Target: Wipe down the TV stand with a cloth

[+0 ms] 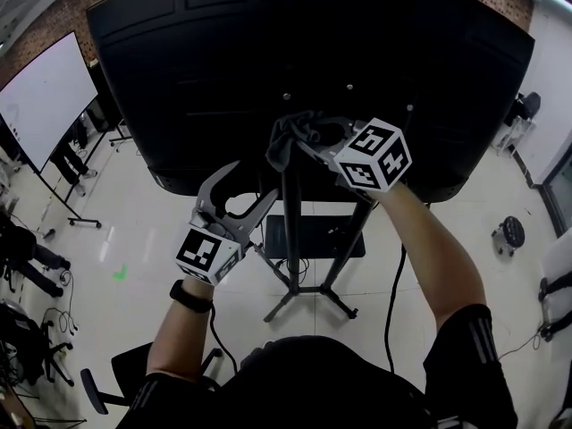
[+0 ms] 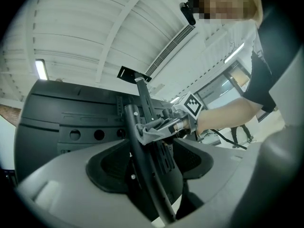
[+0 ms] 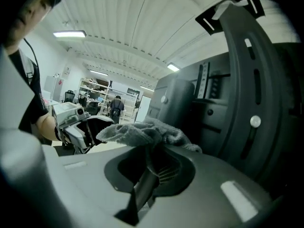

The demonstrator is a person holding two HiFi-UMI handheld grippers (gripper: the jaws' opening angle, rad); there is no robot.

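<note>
On your far left stands a white rectangular board on a black wheeled frame (image 1: 45, 96). Near it, a small green mark (image 1: 119, 273) lies on the pale glossy floor (image 1: 161, 222). On your far right stands a round black stool (image 1: 512, 231).

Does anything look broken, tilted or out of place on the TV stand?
Nothing stands out. The TV stand is upright and looks intact; the right gripper holds the cloth against it.
</note>
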